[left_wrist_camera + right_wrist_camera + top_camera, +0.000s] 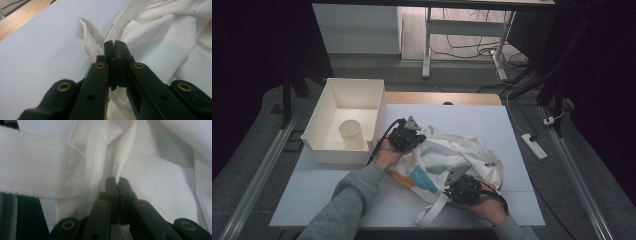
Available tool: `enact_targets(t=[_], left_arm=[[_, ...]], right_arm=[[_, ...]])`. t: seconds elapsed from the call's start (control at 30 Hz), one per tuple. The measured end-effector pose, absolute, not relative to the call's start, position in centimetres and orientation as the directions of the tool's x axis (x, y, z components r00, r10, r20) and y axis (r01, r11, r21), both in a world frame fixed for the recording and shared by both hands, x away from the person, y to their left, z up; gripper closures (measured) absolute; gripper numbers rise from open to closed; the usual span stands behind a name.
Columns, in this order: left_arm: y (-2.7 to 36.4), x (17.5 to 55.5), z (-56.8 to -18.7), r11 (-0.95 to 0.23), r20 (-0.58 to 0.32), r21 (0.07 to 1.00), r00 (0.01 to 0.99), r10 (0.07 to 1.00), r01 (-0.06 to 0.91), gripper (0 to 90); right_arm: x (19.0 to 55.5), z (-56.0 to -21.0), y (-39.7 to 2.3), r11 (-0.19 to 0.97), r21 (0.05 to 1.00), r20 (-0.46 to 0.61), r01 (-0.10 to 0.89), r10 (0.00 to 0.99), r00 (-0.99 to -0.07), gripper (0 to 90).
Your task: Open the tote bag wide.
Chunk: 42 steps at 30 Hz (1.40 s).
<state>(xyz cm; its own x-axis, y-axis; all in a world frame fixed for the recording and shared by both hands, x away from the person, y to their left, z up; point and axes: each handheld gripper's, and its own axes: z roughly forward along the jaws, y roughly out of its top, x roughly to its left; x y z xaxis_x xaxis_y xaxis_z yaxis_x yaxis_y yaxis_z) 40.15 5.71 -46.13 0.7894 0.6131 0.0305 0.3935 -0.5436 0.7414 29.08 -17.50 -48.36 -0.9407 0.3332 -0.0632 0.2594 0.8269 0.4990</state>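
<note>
Cloth bag (462, 155), left gripper (115, 45) clamped on its edge, right gripper (116, 181) pinching a fold

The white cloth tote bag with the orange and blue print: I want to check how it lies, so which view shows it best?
The high view: the white cloth tote bag lies crumpled on the table, print and strap visible. The left gripper view gives close folds and a strap loop; the right gripper view, a strap and pinched cloth.

— Inspector: Bag colour?
— Assistant: The cloth bag (462, 155) is white, with orange and light-blue patches on one face.
— Inspector: Remaining items?
— Assistant: Cream bin (331, 148), cream cup (351, 134), pale grey-white table (492, 125), black left gripper (408, 136) and right gripper (464, 190).
</note>
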Motion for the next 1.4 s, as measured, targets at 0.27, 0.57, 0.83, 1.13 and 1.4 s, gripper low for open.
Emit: enact_targets(t=[0.27, 0.57, 0.83, 1.13, 1.4], left_arm=[[5.6, 40.2, -46.4, -0.537, 0.018, 0.742, 0.790, 0.613, 0.401, 89.0], [5.6, 40.2, -46.6, -0.531, 0.007, 0.747, 0.794, 0.607, 0.400, 88.7], [5.7, 39.7, -45.9, -0.512, -0.033, 0.768, 0.822, 0.568, 0.384, 77.2], [6.1, 36.4, -43.7, -0.551, 0.001, 0.777, 0.874, 0.485, 0.305, 58.2], [7.6, 33.6, -44.8, -0.582, -0.050, 0.741, 0.892, 0.449, 0.335, 60.5]], right_arm=[[28.4, -48.1, -16.5, 0.814, 0.526, -0.058, 0.246, 0.323, -0.945, 88.7], [28.5, -48.6, -16.0, 0.796, 0.537, -0.023, 0.280, 0.346, -0.938, 87.8], [29.6, -45.4, -18.2, 0.666, 0.675, -0.024, 0.319, 0.451, -0.892, 67.3], [31.8, -45.1, -19.4, 0.656, 0.649, -0.002, 0.384, 0.506, -0.862, 77.3], [33.7, -47.5, -16.5, 0.744, 0.540, -0.057, 0.392, 0.497, -0.866, 89.9]])
